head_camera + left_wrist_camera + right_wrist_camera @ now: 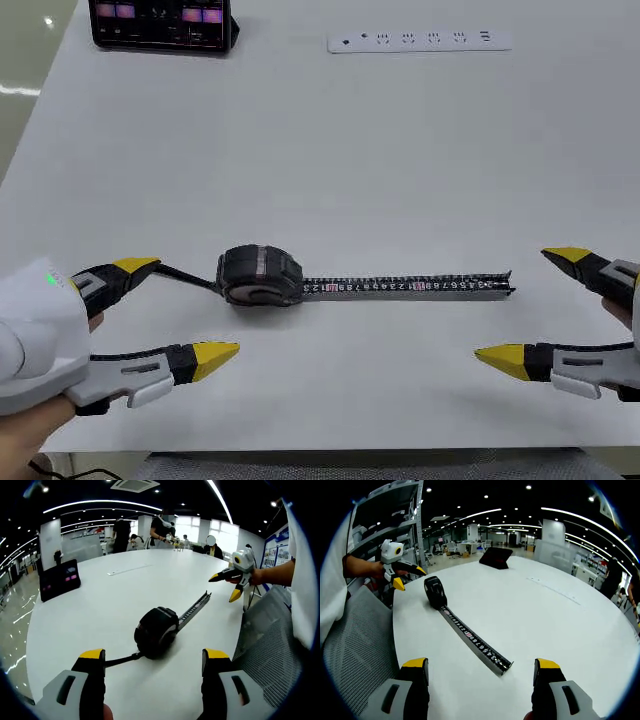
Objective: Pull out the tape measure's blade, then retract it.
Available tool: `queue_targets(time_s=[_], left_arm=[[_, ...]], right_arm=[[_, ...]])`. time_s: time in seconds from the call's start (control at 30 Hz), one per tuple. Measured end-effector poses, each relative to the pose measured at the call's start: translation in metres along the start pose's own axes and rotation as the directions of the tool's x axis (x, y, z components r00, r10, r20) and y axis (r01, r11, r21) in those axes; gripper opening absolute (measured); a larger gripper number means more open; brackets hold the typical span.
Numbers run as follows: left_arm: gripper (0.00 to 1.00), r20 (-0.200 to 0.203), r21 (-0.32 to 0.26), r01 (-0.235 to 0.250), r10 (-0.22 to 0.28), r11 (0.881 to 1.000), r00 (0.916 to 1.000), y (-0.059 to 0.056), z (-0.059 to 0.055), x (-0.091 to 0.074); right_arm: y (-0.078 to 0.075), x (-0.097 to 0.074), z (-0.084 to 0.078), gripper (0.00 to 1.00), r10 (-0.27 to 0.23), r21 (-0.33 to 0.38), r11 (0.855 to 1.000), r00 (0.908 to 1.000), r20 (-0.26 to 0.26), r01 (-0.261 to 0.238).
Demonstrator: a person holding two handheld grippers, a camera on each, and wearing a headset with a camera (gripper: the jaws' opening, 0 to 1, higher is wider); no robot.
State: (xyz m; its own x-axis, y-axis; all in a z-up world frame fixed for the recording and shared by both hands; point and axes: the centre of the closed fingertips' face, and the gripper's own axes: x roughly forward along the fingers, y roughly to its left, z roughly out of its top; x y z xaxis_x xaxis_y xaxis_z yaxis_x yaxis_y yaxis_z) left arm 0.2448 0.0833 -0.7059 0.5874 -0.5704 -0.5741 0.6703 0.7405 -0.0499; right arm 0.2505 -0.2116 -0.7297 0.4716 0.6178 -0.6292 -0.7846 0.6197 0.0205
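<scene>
Here's the tape measure (260, 277), lying flat on the white table (350, 150) towards the person's edge, with its blade (410, 287) run out straight to the right, so the pull looks done. The left tongs (190, 307) gape wide just behind it, gripping nothing, and the black strap (185, 275) trails towards them. The right tongs (514, 302) gape just as wide around the hooked blade tip, also empty. It reads as set up for the retract: one side to steady the body, the other to guide the blade home.

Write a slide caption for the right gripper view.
Open right gripper faces the tip of the extended blade; the tape measure case lies beyond, near the left gripper.
</scene>
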Motion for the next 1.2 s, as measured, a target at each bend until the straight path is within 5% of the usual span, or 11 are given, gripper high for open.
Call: queue_targets(time_s=[0.57,1.2], left_arm=[[0.84,-0.011,-0.041,-0.015,0.015,0.999,0.9998,-0.012,-0.017,-0.005],[0.88,0.004,-0.078,-0.031,0.032,0.996,0.9995,-0.016,-0.017,-0.008]], right_arm=[[0.013,-0.010,-0.014,0.93,0.005,-0.003,1.000,0.9998,-0.020,-0.005],[0.018,-0.017,-0.019,0.98,0.001,0.016,1.000,0.9999,-0.015,0.000]])
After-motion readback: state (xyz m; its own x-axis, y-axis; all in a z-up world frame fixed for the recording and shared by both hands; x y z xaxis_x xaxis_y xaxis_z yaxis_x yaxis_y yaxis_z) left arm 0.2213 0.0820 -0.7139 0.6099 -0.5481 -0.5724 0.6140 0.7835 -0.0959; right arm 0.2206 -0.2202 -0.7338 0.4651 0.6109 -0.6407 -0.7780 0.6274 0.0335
